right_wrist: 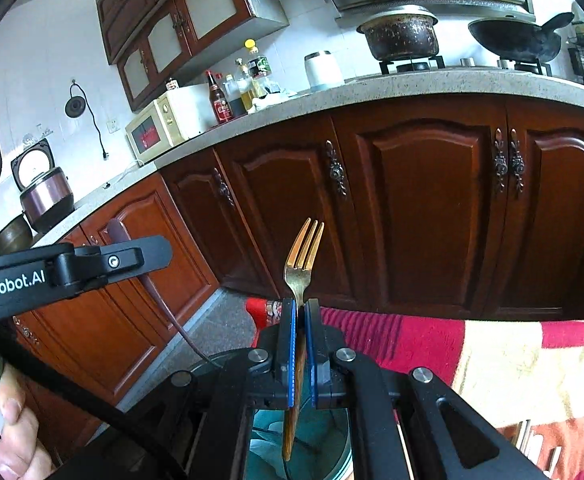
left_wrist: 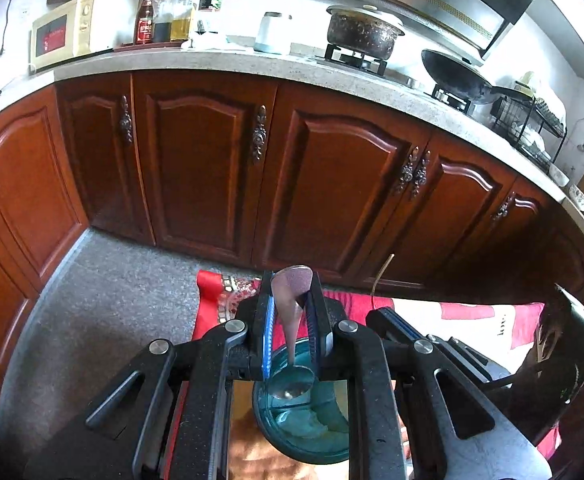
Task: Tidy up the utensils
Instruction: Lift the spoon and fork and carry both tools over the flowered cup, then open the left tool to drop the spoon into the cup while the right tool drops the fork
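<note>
The left gripper (left_wrist: 289, 320) clamped a steel spoon (left_wrist: 292, 316), handle up between its pads, bowl hanging over the teal glass container (left_wrist: 304, 424). The right gripper (right_wrist: 299, 344) pinched a gold fork (right_wrist: 302, 264), tines upright, wooden handle dipping into that same container.

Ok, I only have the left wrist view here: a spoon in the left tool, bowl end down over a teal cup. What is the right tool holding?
Observer: A fork, clamped in the right tool, tines up.
Reviewer: Where is its handle?
Observer: It points down, over the cup.
Reviewer: Anything on the counter beyond the microwave?
Observer: A rice cooker, with its lid open.
</note>
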{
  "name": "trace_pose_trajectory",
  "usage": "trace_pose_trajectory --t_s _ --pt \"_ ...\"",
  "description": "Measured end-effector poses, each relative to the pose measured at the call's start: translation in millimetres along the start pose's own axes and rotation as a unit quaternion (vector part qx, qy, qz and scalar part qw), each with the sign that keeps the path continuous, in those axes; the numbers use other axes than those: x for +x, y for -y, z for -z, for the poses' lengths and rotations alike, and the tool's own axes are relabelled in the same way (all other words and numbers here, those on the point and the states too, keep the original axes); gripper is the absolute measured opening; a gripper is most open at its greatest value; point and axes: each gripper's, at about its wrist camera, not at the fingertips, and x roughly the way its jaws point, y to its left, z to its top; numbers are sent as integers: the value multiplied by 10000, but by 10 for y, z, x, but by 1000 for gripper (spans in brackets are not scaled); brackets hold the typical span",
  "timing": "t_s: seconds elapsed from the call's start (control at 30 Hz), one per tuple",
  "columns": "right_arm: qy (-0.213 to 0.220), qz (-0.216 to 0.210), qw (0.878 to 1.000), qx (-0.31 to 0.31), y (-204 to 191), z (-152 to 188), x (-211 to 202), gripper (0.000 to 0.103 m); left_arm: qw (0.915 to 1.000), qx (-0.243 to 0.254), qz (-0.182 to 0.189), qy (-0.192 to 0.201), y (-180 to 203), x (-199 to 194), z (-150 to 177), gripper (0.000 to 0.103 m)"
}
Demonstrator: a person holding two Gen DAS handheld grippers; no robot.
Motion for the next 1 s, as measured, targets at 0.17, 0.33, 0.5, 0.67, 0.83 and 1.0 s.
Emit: trace_pose_trajectory --t_s 0.17,0.33,0.5,0.67,0.83,1.0 --pt "-115 37 9999 -29 -14 61 18 4 9999 -100 37 -10 -19 -23 -1 13" --pt "-208 56 9998 54 30 87 55 4 9999 -128 79 -5 -32 -55 -41 13" --pt "-210 61 9997 81 52 81 46 4 9999 -100 67 47 -21 -84 -67 13" --pt "-178 114 9997 103 71 48 15 4 9998 -160 84 36 -50 -48 -113 13" --pt "-189 148 9996 131 137 30 -10 4 9999 -135 65 7 -45 14 -100 13" --pt "-253 142 9995 83 153 41 9 4 10000 -28 21 -36 5 83 -59 13"
